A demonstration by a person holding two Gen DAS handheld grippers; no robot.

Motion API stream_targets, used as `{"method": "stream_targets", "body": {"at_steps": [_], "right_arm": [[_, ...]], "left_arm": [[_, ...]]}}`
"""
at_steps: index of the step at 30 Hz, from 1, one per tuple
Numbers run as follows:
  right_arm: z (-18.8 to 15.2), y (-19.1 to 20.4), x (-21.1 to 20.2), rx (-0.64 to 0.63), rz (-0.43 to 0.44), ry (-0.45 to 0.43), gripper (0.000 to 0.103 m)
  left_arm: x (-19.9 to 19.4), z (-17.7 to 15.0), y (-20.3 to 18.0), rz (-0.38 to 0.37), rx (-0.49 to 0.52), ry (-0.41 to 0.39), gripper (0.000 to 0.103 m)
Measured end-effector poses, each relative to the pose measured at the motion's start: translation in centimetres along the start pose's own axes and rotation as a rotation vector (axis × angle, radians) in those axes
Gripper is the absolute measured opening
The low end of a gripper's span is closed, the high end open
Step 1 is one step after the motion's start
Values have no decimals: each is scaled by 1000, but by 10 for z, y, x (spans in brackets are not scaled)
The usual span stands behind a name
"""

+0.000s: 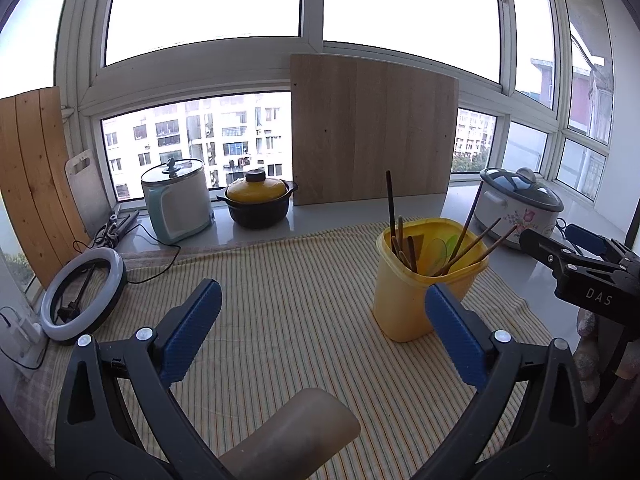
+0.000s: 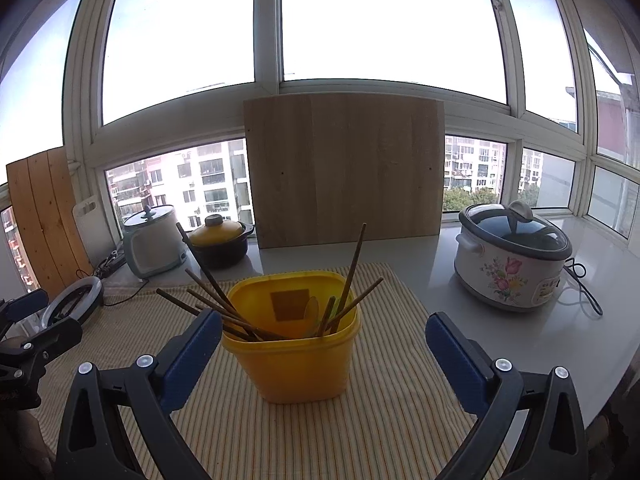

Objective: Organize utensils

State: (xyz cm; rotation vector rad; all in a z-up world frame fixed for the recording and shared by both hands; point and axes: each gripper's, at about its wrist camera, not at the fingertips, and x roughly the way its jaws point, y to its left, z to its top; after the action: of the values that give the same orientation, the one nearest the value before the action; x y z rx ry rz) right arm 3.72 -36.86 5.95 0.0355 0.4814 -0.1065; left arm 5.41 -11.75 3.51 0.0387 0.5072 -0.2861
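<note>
Upright on striped cloth (image 2: 304, 432), yellow tub (image 2: 296, 344) holding chopsticks (image 2: 352, 268) fanned out, left gripper (image 1: 320, 320) spread wide and empty beside tub, right gripper (image 2: 324, 344) spread wide, tub between jaws, untouched.

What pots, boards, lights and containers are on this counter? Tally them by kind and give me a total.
Lidded pots and cookers: 3 (teal cooker, yellow-lidded pot, floral cooker)
Leaning boards: 3 (plank board, white cutting board, pale board)
Ring light: 1
Yellow container: 1
Total: 8
</note>
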Motion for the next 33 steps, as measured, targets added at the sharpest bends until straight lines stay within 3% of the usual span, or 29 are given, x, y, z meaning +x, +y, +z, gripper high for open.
{"method": "stream_targets", "body": {"at_steps": [11, 33], "right_arm": [[-3, 1, 7, -18, 3, 28, 103], [-11, 1, 16, -13, 2, 55, 103]], "left_arm": [[5, -6, 0, 39, 18, 45, 103], [11, -10, 6, 69, 13, 50, 103]]}}
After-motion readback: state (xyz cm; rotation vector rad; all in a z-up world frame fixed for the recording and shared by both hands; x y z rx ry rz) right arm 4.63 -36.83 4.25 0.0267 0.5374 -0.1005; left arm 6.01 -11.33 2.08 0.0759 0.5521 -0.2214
